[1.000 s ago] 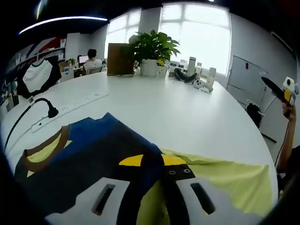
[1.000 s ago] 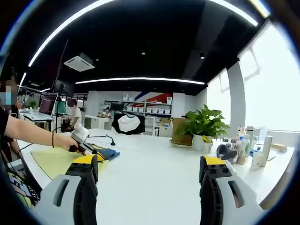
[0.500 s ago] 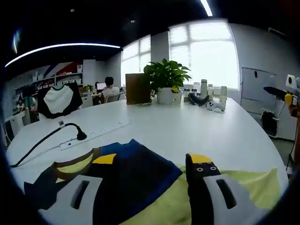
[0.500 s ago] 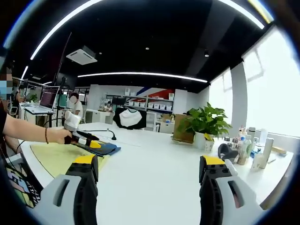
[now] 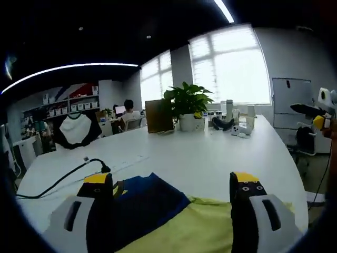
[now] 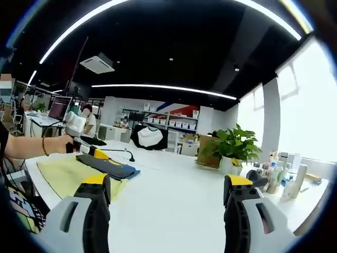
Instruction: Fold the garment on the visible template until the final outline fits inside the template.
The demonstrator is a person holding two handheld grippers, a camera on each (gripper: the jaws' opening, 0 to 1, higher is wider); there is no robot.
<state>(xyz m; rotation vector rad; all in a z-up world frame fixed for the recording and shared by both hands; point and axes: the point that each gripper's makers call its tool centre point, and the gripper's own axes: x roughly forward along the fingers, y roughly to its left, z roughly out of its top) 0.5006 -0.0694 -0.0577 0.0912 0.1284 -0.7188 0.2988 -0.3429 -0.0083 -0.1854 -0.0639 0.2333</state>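
At the bottom of the left gripper view our left tool point(image 5: 171, 192) stands with its jaws spread wide and nothing between them, and just beyond its tips the dark blue garment point(image 5: 145, 203) lies on the yellow template point(image 5: 210, 232) at the near edge of the white table point(image 5: 210, 158). In the right gripper view our right tool point(image 6: 167, 192) is likewise spread and empty at the lower centre, held well apart from the work, and at centre left of that frame we see the garment point(image 6: 108, 167) as a flat folded slab on the template point(image 6: 63, 174), with the left tool point(image 6: 87, 148) poised just above its far edge. We judge that a fold has been laid and the outline now needs checking against the yellow border. To do this well, we would bring the right tool nearer, look for any blue hanging past the template, pinch only that edge and draw it inward low and flat, without dragging the template. Further off, a black cable point(image 5: 63, 176) lies on the table and a potted plant point(image 5: 187, 105) stands at its far side.
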